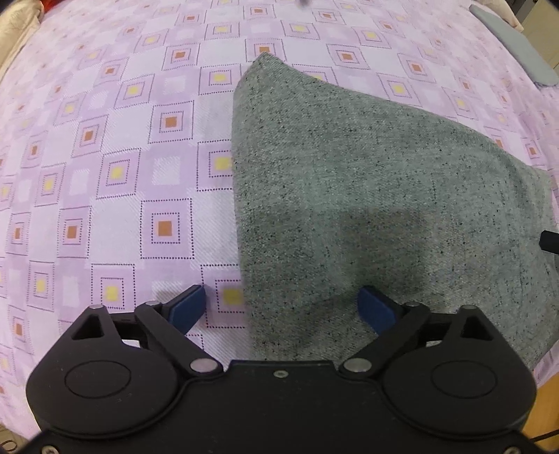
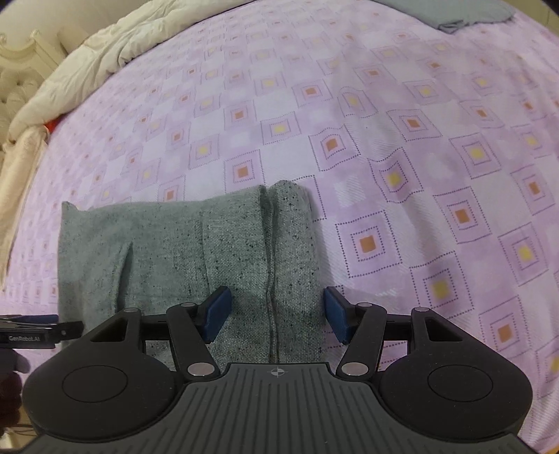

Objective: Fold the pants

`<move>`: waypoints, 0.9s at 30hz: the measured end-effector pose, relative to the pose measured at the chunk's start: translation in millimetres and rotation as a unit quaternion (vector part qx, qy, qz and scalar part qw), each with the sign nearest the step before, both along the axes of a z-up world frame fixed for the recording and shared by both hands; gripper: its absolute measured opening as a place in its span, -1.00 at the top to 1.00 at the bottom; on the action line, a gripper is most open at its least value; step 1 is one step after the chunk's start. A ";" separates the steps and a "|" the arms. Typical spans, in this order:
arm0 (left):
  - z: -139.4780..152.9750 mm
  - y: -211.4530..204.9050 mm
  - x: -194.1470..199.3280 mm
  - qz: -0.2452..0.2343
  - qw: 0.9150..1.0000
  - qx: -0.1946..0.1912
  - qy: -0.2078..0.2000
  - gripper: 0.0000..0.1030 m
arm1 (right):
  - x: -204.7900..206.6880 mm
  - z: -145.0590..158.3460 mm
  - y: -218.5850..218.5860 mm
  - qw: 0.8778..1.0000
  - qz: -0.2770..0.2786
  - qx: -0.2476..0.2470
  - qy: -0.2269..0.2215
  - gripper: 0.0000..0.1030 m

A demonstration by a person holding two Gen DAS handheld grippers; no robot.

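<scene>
Grey speckled pants lie folded flat on the pink patterned bedsheet. My left gripper hangs open just above their near left edge, one blue pad over the sheet and the other over the fabric, nothing pinched. In the right wrist view the same pants show a seam running toward me. There my right gripper stands open, straddling the seam near the pants' right edge, pads apart from the cloth. The left gripper pokes in at the far left edge of that view.
A cream duvet is bunched along the bed's far left side. A folded grey-blue cloth lies at the far end of the bed. The sheet ripples slightly to the right of the pants.
</scene>
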State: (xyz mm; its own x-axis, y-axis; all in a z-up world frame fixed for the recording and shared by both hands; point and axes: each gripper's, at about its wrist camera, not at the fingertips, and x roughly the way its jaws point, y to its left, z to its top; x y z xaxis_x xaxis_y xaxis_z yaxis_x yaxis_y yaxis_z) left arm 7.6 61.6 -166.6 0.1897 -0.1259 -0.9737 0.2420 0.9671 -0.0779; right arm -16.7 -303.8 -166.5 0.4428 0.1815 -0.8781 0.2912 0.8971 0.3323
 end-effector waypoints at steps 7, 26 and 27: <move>-4.3 7.8 0.2 -0.005 1.000 -0.014 0.000 -1.00 | 3.6 -6.0 -0.6 1.000 0.008 0.011 0.001 -0.12; 40.2 -24.9 -19.7 -0.002 0.998 -0.015 -0.060 0.64 | -0.3 52.0 31.7 0.997 0.065 -0.025 -0.044 0.77; 46.1 -24.0 -24.0 0.005 0.998 -0.018 -0.066 0.65 | -0.1 58.2 34.6 0.995 0.077 -0.030 -0.051 0.77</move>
State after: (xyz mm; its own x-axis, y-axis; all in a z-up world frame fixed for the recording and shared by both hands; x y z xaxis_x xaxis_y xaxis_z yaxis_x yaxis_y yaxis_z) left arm -16.4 37.6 -120.5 0.3176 -0.1579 -0.9350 0.2437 0.9665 -0.0804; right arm -16.8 -269.2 -108.3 0.5019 0.2031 -0.8408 0.1166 0.9473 0.2984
